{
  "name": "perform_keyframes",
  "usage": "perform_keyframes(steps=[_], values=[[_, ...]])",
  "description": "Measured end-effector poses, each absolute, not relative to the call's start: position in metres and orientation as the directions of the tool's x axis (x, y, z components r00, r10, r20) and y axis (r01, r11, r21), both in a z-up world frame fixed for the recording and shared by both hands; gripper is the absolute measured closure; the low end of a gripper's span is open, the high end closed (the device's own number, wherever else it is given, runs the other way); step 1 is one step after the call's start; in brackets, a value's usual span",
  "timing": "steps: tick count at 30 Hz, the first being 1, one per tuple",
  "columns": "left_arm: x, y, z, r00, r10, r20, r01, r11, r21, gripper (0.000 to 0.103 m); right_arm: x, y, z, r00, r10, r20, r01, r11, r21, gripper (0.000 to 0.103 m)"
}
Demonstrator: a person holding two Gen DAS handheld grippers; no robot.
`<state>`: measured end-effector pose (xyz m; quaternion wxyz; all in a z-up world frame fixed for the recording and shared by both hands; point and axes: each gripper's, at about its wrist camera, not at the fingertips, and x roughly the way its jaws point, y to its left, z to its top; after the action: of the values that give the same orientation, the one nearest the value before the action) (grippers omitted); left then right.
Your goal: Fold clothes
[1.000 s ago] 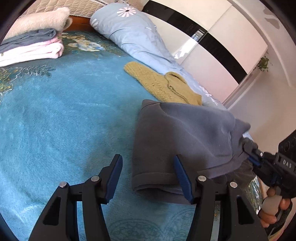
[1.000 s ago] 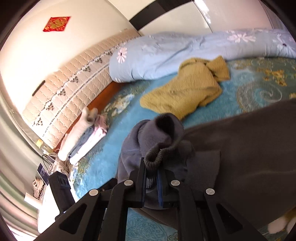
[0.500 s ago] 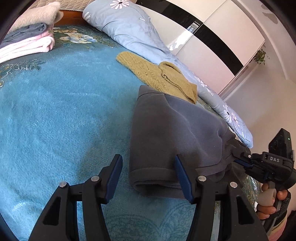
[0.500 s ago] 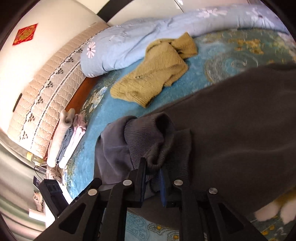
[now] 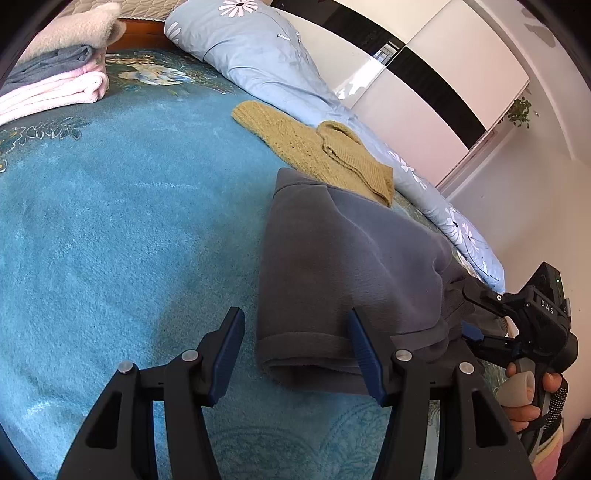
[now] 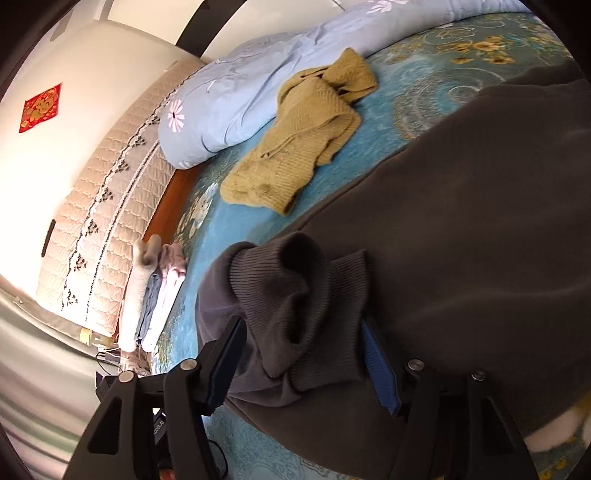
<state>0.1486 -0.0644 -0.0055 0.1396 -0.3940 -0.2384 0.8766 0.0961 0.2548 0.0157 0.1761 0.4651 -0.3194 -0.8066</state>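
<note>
Bedspread (image 6: 236,229): sweater cuff (image 6: 295,295) between opening right jaws.

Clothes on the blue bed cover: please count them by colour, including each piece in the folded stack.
Dark grey fleece sweater: 1
Mustard-yellow knitted sweater: 1
Folded cream fluffy piece: 1
Folded grey-blue piece: 1
Folded pale pink piece: 1
Total: 5

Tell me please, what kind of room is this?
Most likely a bedroom in a home. The clothes lie on a bed with a teal blanket, a padded headboard stands behind it, and a light blue floral pillow lies along the far side.
</note>
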Motion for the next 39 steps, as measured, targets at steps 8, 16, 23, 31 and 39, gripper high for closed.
perform_keyframes(steps=[8,16,23,31,39], values=[[0.148,-0.064,-0.005,-0.651,0.444,-0.615,-0.069,-0.842,-0.535,0.044,0.099,0.233,0.027,-0.538,-0.522,-0.661,0.057,-0.805,0.59,0.087],[0.145,-0.076,-0.006,-0.642,0.554,-0.53,-0.095,-0.744,-0.662,0.044,0.119,0.281,0.062,-0.694,-0.546,-0.47,0.124,-0.733,0.669,0.088],[0.123,-0.08,-0.02,-0.563,0.645,-0.517,-0.046,-0.649,-0.759,0.044,0.099,0.293,0.004,-0.569,-0.436,-0.697,-0.128,-0.79,0.599,0.088],[0.085,-0.084,-0.038,-0.437,0.776,-0.455,0.058,-0.48,-0.875,0.044,0.099,0.283,0.011,-0.58,-0.376,-0.723,-0.098,-0.849,0.52,0.088],[0.077,-0.065,-0.041,-0.45,0.74,-0.5,0.095,-0.517,-0.85,0.072,0.099,0.287,0.009,-0.575,-0.391,-0.718,-0.095,-0.841,0.533,0.088]])
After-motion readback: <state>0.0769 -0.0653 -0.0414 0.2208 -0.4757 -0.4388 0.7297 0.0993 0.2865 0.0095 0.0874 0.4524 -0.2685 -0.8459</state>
